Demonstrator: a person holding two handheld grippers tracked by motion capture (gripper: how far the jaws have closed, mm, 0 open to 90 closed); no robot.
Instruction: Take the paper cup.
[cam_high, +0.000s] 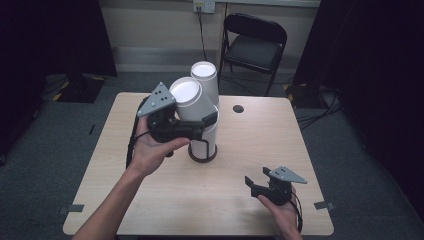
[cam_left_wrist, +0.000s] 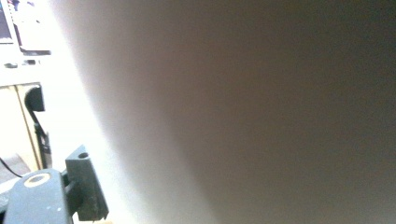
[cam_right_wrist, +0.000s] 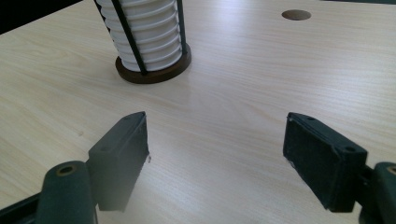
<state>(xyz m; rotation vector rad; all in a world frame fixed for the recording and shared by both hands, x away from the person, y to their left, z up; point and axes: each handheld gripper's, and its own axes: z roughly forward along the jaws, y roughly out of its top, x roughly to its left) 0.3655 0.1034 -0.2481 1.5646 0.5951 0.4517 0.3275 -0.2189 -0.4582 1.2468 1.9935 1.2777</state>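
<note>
A tall stack of white paper cups (cam_high: 205, 80) stands in a black wire holder on a round dark base (cam_high: 202, 156) at the middle of the table. Just left of the stack's top, a single white cup (cam_high: 186, 100) is held tilted, with my left gripper (cam_high: 197, 124) shut on its side. In the left gripper view the cup's wall (cam_left_wrist: 243, 112) looms close and one black finger (cam_left_wrist: 84, 186) shows at lower left. My right gripper (cam_high: 255, 181) rests low near the front right with its jaws wide apart and nothing between them (cam_right_wrist: 217, 140); the stack (cam_right_wrist: 147, 32) is ahead of it.
The light wood table (cam_high: 250, 145) has a round cable hole (cam_high: 238, 108) at the back right of the holder. A black folding chair (cam_high: 255, 40) stands beyond the far edge. Dark curtains flank both sides.
</note>
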